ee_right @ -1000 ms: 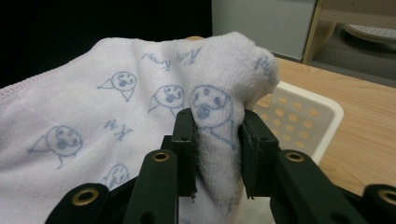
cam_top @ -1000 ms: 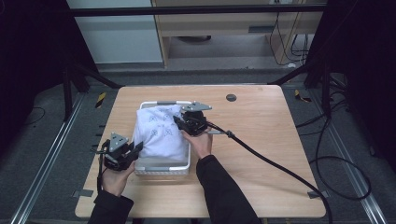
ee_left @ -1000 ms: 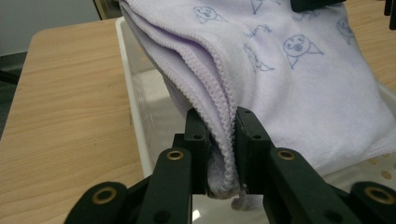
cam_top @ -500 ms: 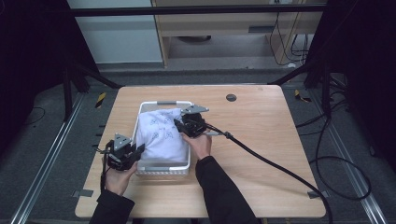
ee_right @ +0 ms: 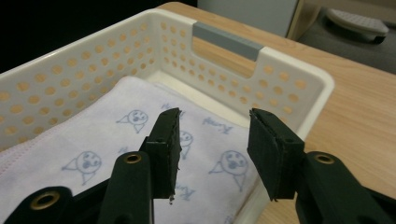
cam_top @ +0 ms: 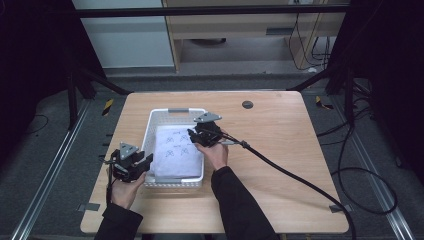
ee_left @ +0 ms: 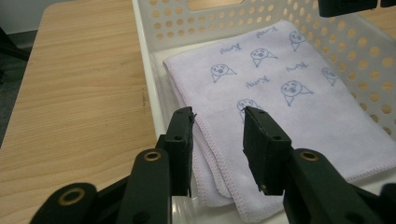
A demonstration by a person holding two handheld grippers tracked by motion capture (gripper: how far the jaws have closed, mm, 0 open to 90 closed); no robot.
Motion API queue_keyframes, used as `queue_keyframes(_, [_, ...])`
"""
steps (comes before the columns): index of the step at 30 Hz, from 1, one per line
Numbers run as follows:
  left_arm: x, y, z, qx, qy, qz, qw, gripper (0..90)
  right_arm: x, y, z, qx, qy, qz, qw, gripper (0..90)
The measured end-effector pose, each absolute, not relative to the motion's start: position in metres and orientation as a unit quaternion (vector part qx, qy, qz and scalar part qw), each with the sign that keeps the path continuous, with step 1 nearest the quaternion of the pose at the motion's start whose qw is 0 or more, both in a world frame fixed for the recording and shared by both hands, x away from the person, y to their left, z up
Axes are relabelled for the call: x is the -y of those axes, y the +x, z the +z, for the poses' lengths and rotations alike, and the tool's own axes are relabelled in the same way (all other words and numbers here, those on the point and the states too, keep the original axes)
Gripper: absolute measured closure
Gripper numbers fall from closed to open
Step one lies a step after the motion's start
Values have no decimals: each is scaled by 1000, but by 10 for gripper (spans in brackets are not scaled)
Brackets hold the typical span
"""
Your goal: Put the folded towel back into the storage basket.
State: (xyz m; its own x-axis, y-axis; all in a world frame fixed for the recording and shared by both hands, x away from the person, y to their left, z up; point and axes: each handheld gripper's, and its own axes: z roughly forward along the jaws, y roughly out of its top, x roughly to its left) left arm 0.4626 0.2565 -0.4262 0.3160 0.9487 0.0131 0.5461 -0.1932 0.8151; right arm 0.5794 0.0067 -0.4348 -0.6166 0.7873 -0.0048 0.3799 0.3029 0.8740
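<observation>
Lifting both wide, empty claws, left claw (cam_top: 131,165) and right claw (cam_top: 204,135), straight up avoids ruffling the folded towel (cam_top: 176,151) in the basket (cam_top: 172,110).

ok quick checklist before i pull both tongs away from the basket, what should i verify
1. Left tongs open, nothing held: ok; the jaws stand apart with the towel lying below them.
2. Right tongs open and empty: ok.
3. Towel folded and lying flat inside the basket: ok.
4. No towel edge hanging over the basket rim: ok in the high view; the near corner is partly hidden in the left gripper view.
5. Basket fully on the table: ok.
6. Right cable lying away from the basket: ok, it trails off across the table.
</observation>
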Motion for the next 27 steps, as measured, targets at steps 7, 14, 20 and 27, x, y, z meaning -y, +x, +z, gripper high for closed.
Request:
queue_keyframes(7, [-255, 457, -418, -506, 720, 271, 391, 619, -5, 574, -426, -771, 370, 464, 230, 455])
queue_keyframes(14, [-256, 454, -415, -494, 721, 262, 409, 566, 6, 569, -416, -767, 373, 475, 217, 326])
queue_keyframes(20, [-259, 450, -412, -477, 721, 264, 427, 487, 33, 559, -406, -755, 381, 487, 218, 258])
queue_keyframes(27, [-257, 447, -410, -468, 726, 265, 428, 423, 75, 544, -400, -742, 393, 490, 233, 198])
